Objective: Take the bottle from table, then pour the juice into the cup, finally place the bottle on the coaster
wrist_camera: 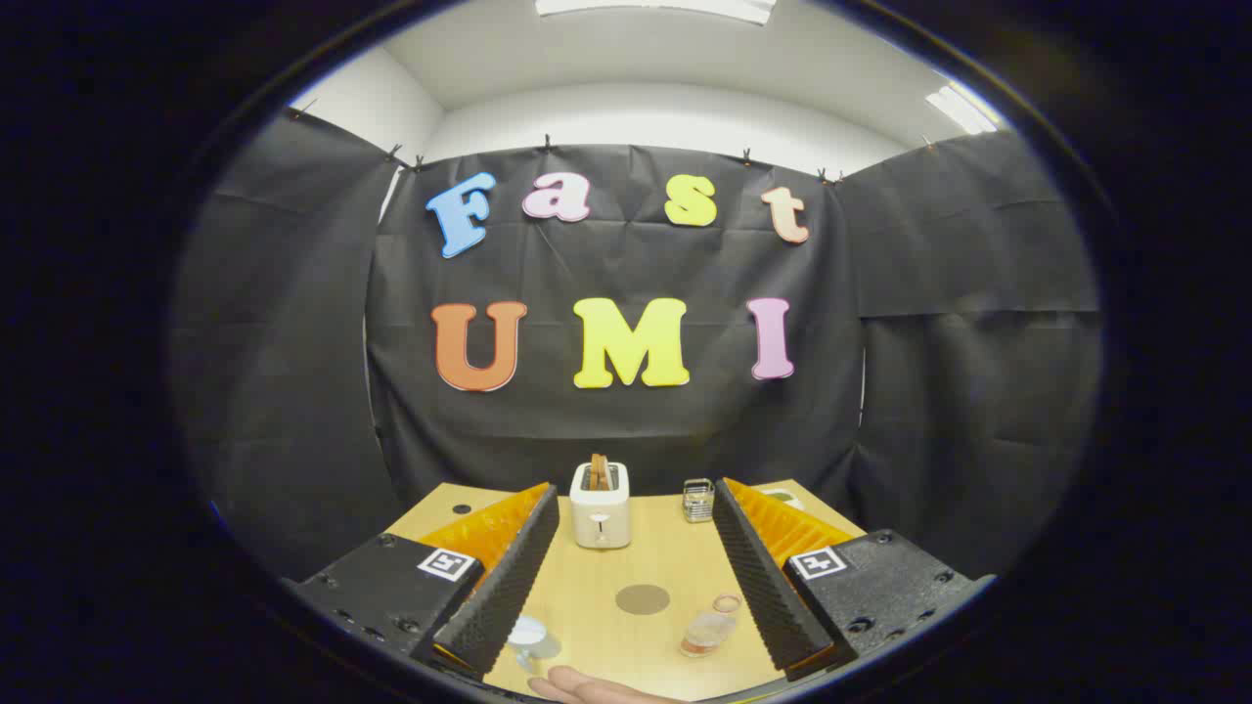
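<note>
Gripper [636, 577] agape; bottle [707, 633] seemingly upright.

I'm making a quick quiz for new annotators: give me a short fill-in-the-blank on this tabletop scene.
1. The claw is ____, with nothing held between its fingers.
2. The toaster at the far end of the table has ____ sticking out of its slots.
3. The round brown coaster lies flat ____ the two fingers.
4. The clear bottle stands to the ____ of the coaster.

Missing words: open; toast; between; right
</note>
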Action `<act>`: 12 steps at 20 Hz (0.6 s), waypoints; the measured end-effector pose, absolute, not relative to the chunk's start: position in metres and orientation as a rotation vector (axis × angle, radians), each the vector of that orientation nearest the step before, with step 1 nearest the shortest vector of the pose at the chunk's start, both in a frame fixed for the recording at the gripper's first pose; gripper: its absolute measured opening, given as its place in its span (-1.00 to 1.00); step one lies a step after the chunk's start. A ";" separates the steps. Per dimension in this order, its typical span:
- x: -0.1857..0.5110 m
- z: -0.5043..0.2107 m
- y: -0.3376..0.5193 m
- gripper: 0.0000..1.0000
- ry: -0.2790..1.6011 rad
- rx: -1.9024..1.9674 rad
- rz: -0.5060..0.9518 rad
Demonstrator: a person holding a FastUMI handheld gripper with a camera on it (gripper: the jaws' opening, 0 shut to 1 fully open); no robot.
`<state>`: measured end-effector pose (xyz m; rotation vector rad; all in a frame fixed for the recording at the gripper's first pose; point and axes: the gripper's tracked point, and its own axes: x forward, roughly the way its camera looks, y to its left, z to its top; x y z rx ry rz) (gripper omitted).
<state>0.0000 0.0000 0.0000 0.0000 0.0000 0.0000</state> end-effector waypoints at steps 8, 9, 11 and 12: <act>-0.012 0.002 -0.001 1.00 -0.037 -0.025 -0.007; -0.015 0.005 -0.002 1.00 -0.051 -0.032 -0.015; -0.016 0.004 -0.003 1.00 -0.057 -0.034 -0.018; -0.016 0.004 -0.004 1.00 -0.059 -0.033 -0.019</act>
